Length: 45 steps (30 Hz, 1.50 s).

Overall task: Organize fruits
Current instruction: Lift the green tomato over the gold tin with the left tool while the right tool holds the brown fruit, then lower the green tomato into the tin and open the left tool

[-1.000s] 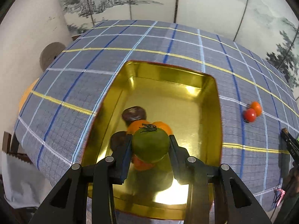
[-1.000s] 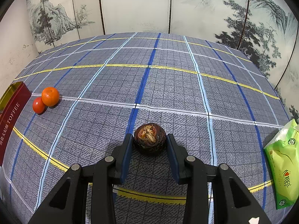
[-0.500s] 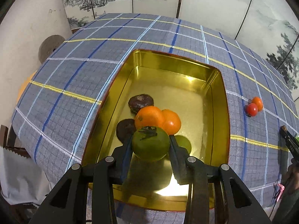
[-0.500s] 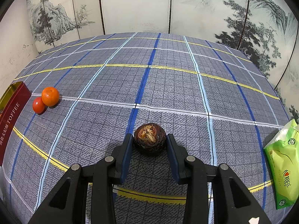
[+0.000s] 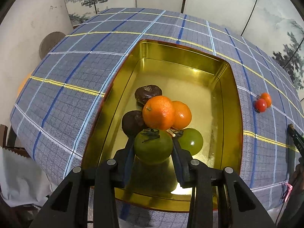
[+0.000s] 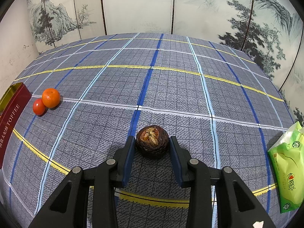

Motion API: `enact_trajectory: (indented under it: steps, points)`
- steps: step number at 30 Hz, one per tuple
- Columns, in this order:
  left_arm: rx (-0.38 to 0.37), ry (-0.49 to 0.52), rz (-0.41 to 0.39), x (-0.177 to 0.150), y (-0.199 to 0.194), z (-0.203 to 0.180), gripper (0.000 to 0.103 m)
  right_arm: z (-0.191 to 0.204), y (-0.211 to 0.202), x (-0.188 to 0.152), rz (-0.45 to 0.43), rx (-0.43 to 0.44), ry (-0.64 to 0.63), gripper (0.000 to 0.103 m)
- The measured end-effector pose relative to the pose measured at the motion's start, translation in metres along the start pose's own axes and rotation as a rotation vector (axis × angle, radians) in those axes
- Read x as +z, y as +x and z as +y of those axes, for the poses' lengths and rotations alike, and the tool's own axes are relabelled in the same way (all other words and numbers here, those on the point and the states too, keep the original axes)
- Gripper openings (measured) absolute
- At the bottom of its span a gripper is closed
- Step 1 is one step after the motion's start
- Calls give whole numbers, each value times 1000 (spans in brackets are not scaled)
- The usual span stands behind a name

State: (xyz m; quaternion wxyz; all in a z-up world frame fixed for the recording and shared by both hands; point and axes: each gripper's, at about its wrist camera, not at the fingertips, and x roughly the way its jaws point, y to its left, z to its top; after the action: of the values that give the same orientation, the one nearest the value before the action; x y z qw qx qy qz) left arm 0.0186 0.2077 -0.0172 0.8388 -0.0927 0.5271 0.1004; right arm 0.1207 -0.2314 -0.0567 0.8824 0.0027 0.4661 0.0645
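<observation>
Over the past second my left tongs (image 5: 153,146) have carried the green persimmon (image 5: 153,146), clamped between both pads, from directly over the fruit pile toward the near end of the gold tin (image 5: 230,102). In my judgement this fruit is close to being set down beside the others. My right tongs (image 6: 152,144) have not shifted: they are narrow, pads pressed on either side of a dark wrinkled fruit with a torn top (image 6: 152,141), which sits at lower centre of the right view on the checked cloth of the counter (image 6: 171,87), not yet lifted as far as I can tell.

Contents of the tin: two oranges (image 5: 158,112), two dark fruits (image 5: 147,93), and a second green fruit (image 5: 191,141) just right of the held one. The pile leaves little bare floor ahead of the left tongs; a careless release could roll fruit.

Outstanding on the cloth: an orange (image 6: 51,97) touching a red tomato (image 6: 39,106), left edge of the right view, beside the tin's red wall. A green tissue pack (image 6: 288,163) lies at far right, clear of the work.
</observation>
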Motion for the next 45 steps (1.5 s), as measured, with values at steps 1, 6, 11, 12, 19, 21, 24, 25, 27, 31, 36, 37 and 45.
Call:
enact_trajectory:
  steps: [1, 6, 11, 12, 19, 21, 24, 25, 27, 31, 36, 37, 45]
  points:
    - [1, 0, 0, 0, 0, 0, 38, 0, 0, 0, 0, 0, 0, 35]
    - [3, 2, 2, 0, 0, 1, 38, 0, 0, 0, 0, 0, 0, 35]
    - [-2, 1, 5, -1, -1, 2, 38, 1, 0, 0, 0, -1, 0, 35]
    - [-1, 1, 7, -2, -2, 2, 38, 1, 0, 0, 0, -1, 0, 35]
    - [-9, -3, 21, -8, -2, 6, 38, 0, 0, 0, 0, -2, 0, 35]
    - [-11, -2, 26, -8, -2, 7, 38, 0, 0, 0, 0, -2, 0, 35]
    - [-11, -3, 31, -11, -1, 8, 38, 1, 0, 0, 0, -2, 0, 35]
    - [-10, -3, 33, -12, -1, 9, 38, 1, 0, 0, 0, -2, 0, 35]
    - [-11, -5, 38, -14, -1, 10, 38, 1, 0, 0, 0, -3, -1, 35]
    - [-9, -6, 44, -18, 1, 11, 38, 1, 0, 0, 0, -2, 0, 35]
    - [-7, -1, 49, -17, 3, 10, 38, 1, 0, 0, 0, -3, -1, 35]
    - [-5, -1, 50, -17, 3, 10, 38, 1, 0, 0, 0, -2, -1, 35]
    - [5, 8, 54, -16, 5, 8, 39, 1, 0, 0, 0, -3, -1, 35]
